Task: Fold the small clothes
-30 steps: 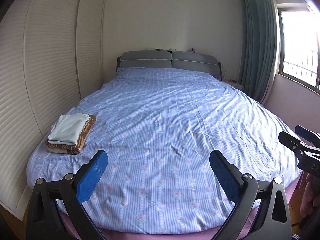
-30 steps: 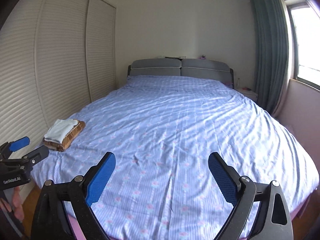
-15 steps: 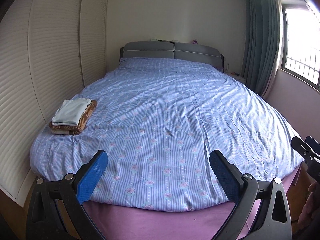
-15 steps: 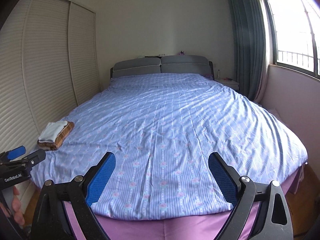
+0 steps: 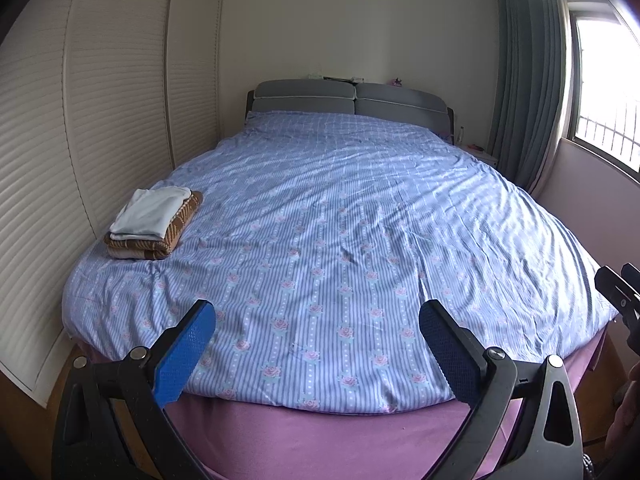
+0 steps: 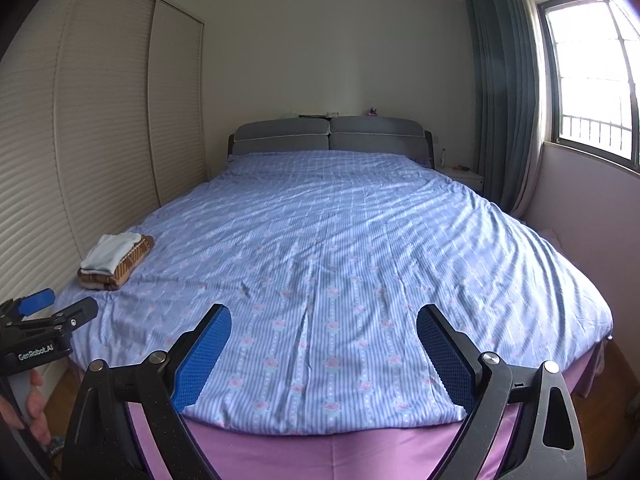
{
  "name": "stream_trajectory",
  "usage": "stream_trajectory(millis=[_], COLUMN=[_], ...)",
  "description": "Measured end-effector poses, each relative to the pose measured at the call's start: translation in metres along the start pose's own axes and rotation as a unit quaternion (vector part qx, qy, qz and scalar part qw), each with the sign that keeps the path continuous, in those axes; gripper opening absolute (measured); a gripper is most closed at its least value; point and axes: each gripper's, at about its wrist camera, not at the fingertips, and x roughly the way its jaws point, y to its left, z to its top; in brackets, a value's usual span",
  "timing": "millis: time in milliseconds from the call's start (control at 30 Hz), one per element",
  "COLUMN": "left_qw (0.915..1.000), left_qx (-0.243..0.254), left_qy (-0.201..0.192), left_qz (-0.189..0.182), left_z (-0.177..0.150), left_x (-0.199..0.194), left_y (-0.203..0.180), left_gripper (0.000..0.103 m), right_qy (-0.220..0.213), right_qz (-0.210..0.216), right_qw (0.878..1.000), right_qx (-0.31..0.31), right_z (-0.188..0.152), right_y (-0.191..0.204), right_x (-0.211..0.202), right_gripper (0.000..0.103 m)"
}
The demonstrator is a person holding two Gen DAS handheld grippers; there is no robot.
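We note a bed (image 5: 340, 240) under a blue striped cover, reaching to a grey headboard (image 5: 348, 98). At its left edge sits a stack of folded clothes (image 5: 154, 220), pale pieces atop a brown one. The left gripper (image 5: 316, 344) and the right gripper (image 6: 324, 346) hang off the bed's foot, fingers wide, holding nothing.

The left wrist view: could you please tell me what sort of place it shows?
A bedroom in a home, most likely. A large bed with a grey padded headboard fills the room, louvred wardrobe doors line one wall, and a curtained window is opposite.
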Motion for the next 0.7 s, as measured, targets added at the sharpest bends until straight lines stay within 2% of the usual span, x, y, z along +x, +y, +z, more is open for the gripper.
stream_trajectory(millis=[333, 700], left_qw=[0.9998, 0.9998], left_qx=[0.017, 0.015], left_qy=[-0.009, -0.012], left_qz=[-0.003, -0.001], left_z=[-0.0004, 0.0009], left_x=[-0.0053, -0.0098], left_y=[-0.0072, -0.0076], left_gripper=[0.103, 0.103], right_qy=[0.005, 0.005], right_qz=[0.001, 0.001], right_qw=[1.000, 1.000], right_qx=[0.006, 0.008], right_z=[-0.0003, -0.0008], right_y=[-0.0052, -0.0069], right_x=[0.0004, 0.0021], right_gripper=[0.095, 0.095])
